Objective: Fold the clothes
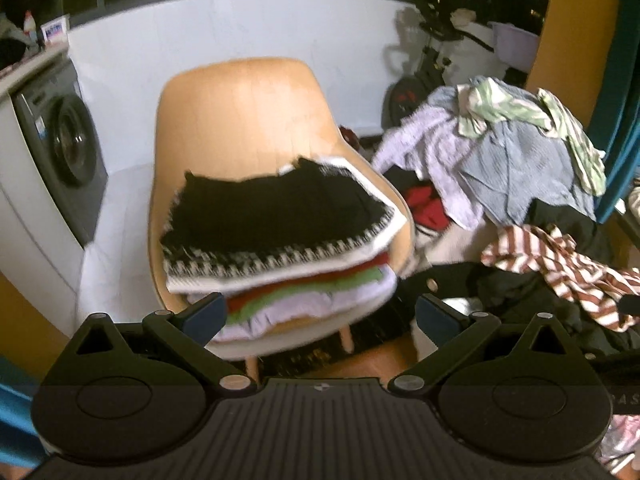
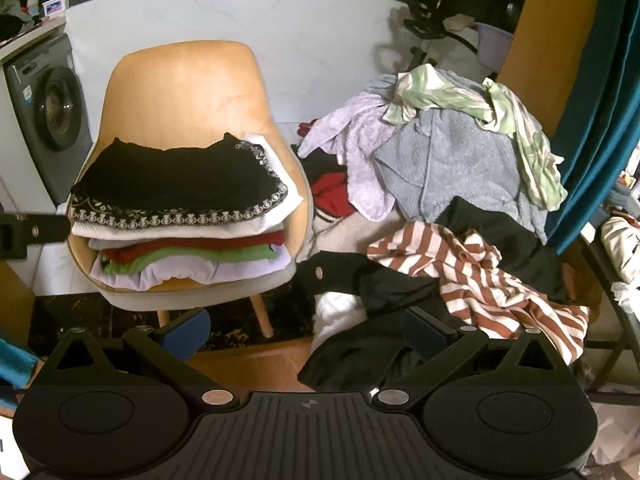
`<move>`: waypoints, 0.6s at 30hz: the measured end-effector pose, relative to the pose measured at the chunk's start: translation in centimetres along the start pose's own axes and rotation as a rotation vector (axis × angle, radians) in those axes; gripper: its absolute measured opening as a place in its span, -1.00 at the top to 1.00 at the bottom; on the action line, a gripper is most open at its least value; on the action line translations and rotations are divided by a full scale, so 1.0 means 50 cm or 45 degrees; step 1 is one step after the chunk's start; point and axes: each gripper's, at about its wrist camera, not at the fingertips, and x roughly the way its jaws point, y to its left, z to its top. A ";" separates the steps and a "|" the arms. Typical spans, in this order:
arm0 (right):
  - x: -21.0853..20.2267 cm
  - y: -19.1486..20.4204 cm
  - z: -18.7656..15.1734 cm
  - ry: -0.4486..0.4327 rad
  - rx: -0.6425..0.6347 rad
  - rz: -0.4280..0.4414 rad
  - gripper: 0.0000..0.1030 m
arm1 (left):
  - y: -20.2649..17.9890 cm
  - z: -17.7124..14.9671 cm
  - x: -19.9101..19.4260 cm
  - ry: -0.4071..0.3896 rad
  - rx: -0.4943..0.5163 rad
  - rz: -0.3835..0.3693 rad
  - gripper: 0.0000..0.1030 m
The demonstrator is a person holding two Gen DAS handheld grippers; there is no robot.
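Note:
A stack of folded clothes (image 1: 276, 240) (image 2: 188, 220) rests on the seat of a tan chair (image 1: 240, 108) (image 2: 180, 84), with a black patterned garment on top and white, red, green and lilac layers below. To the right lies a heap of unfolded clothes (image 1: 516, 168) (image 2: 448, 168), including a brown-and-white striped garment (image 1: 560, 272) (image 2: 492, 276) and a black garment (image 2: 384, 320). My left gripper (image 1: 320, 314) is open just in front of the stack, holding nothing. My right gripper (image 2: 306, 330) is open above the floor, its right finger over the black garment.
A washing machine (image 1: 60, 148) (image 2: 52, 108) stands left of the chair against a white wall. An exercise bike (image 1: 424, 76) and a lilac basin (image 2: 492, 44) sit behind the heap. A teal curtain (image 2: 600, 120) hangs at the right. The other gripper's edge (image 2: 24, 236) shows at far left.

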 end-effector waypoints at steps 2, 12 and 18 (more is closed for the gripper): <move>-0.006 -0.009 -0.006 -0.011 -0.021 0.006 -0.98 | -0.016 -0.014 -0.004 0.012 0.005 0.015 -0.99; -0.016 -0.084 -0.028 -0.013 -0.094 0.064 -0.98 | -0.095 -0.061 -0.037 0.104 -0.111 0.033 -0.99; -0.011 -0.127 -0.036 -0.006 -0.078 0.112 -0.98 | -0.138 -0.078 -0.049 0.130 -0.131 0.102 -0.99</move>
